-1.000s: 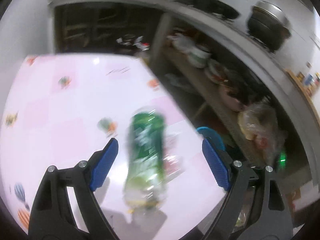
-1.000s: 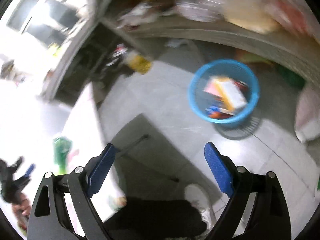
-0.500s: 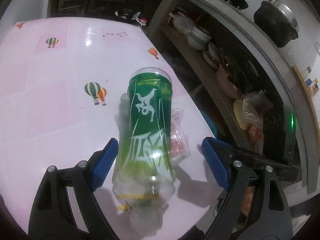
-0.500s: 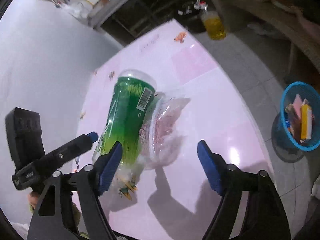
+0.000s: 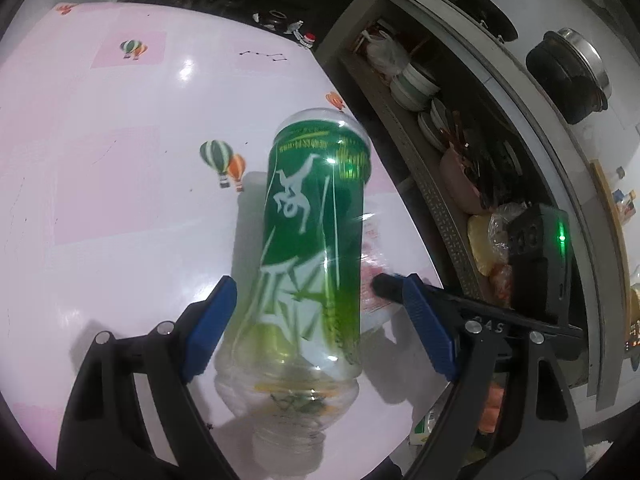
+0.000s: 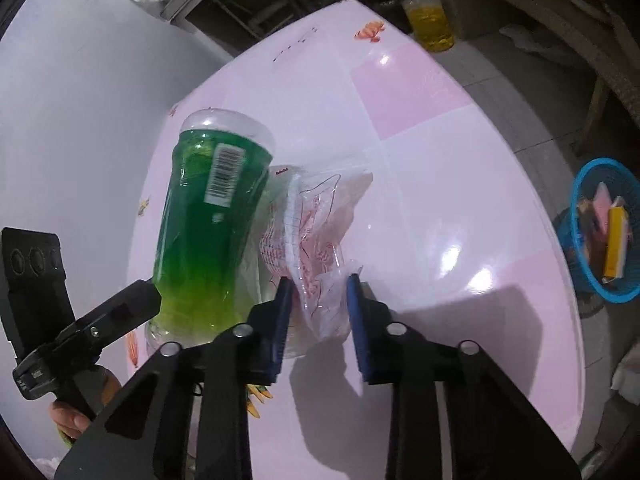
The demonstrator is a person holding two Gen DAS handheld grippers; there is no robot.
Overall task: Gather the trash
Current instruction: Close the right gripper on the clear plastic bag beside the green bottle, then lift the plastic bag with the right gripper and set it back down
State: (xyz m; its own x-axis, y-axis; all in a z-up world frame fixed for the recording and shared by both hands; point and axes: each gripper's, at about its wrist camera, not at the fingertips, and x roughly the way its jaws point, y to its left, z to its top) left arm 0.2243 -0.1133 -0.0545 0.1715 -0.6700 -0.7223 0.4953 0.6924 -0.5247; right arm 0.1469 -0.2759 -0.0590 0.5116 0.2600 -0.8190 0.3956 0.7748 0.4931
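A green-labelled plastic bottle (image 5: 316,240) is seen lying on its side on a pink table (image 5: 100,168) printed with hot-air balloons, its neck end turned toward the left wrist camera. It is bracketed by the left gripper (image 5: 320,328), whose blue pads are spread wide on either side of the bottle's lower body with no clear contact shown. A crumpled clear plastic bag (image 6: 320,240) with red printing is pressed against the bottle's side, near the table's edge. The bag's near end is caught between the pads of the right gripper (image 6: 319,320), whose jaws have just been closing and are now drawn narrow around the film; the pads appear to be touching it. In the left wrist view, the right gripper's dark tip (image 5: 390,284) is seen reaching in just beside the bottle, over the bag. White brush-style characters and a leaping figure are printed on the bottle's label but cannot be read; a barcode (image 6: 224,178) is shown on the opposite side. The red text on the bag is too small to be read. A blue basket (image 6: 608,236) holding cartons is seen on the floor beyond the table, well apart from both grippers.
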